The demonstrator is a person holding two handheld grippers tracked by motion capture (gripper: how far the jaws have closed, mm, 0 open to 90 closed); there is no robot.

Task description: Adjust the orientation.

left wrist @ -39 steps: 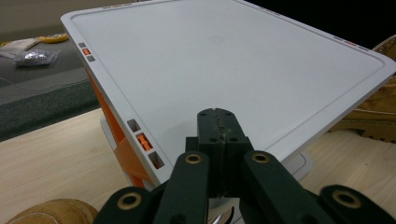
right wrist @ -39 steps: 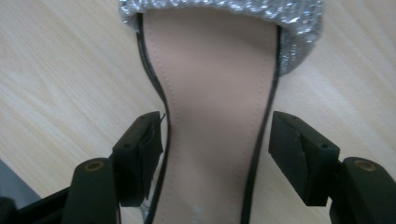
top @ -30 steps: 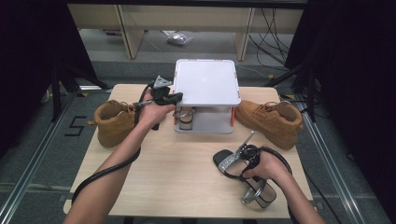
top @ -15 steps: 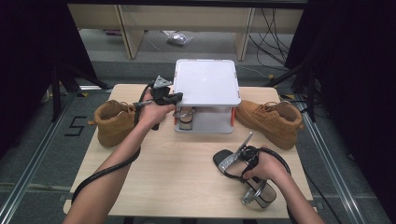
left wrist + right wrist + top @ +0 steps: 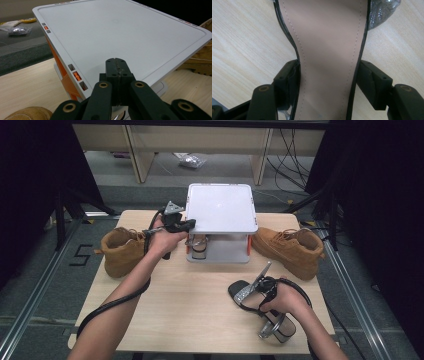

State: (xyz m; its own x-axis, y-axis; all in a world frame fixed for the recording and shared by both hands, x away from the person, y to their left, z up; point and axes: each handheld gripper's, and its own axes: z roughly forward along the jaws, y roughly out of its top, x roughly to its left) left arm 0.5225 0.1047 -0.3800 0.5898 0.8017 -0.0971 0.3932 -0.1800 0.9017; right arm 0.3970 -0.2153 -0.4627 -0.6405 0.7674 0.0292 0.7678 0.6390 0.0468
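Mid shoe-shelving, by the look of it. Right hand-held gripper (image 5: pixel 327 82) clamped across the sandal's (image 5: pixel 260 307) waist on the counter (image 5: pixel 190 305). Left hand-held gripper (image 5: pixel 116 72) pressed together, empty, by the white rack (image 5: pixel 220 212). Probably next: lifting toward its lower shelf.

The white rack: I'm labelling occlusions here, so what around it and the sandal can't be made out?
- Lower shelf of the white rack: high view, its top tray covers most of the second sandal underneath.
- Sandal in the right gripper: right gripper view, toe and heel cut off by the frame edges.
- Left gripper: its shut jaws hide the rack's near edge.
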